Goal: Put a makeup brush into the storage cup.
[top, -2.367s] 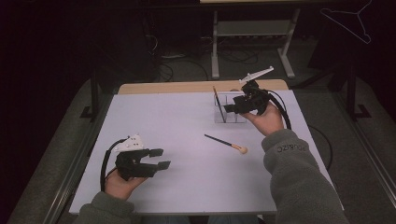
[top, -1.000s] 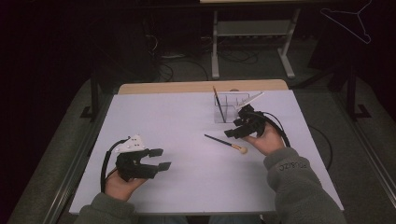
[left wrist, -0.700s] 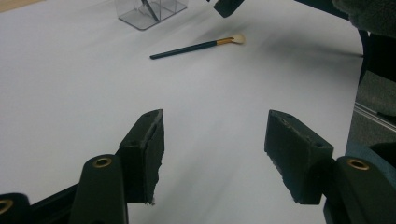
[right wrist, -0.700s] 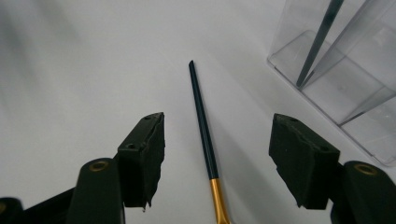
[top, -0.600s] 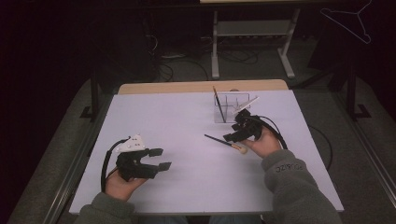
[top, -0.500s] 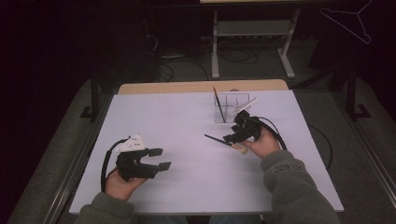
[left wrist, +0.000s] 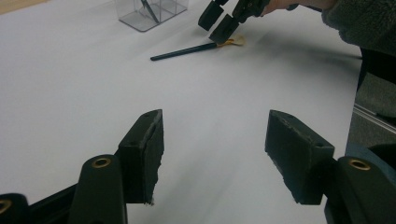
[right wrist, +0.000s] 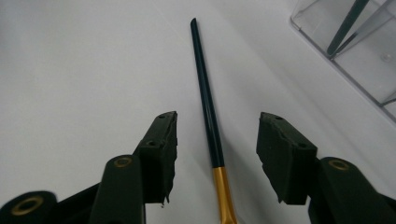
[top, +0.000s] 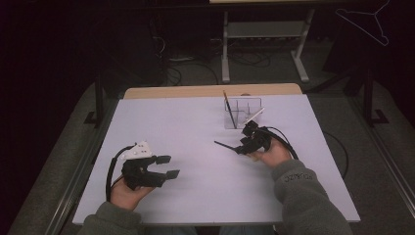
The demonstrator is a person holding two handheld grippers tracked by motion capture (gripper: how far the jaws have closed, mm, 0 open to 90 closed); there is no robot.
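A brush with a dark handle (right wrist: 205, 98) and a gold ferrule lies flat on the white table (top: 186, 127). My right gripper (right wrist: 217, 128) is open and low over it, one jaw on each side of the handle near the ferrule. In the high view the right gripper (top: 243, 147) sits right of centre, and the handle tip (top: 222, 145) pokes out to its left. A clear holder (top: 242, 113) just behind contains a dark brush and a white-handled tool. My left gripper (top: 169, 166) rests open at the front left with nothing between its jaws (left wrist: 215, 135).
The left gripper view shows the brush (left wrist: 184, 50), the right gripper (left wrist: 219, 21) and the holder (left wrist: 149, 11) far ahead. Bare white table lies between the two hands. Behind the table are a metal rack (top: 264, 34), floor cables and a hanger (top: 372, 22).
The right gripper left the holder, where the white-handled tool now leans, and came down toward the person onto the lying brush. The left gripper stayed put.
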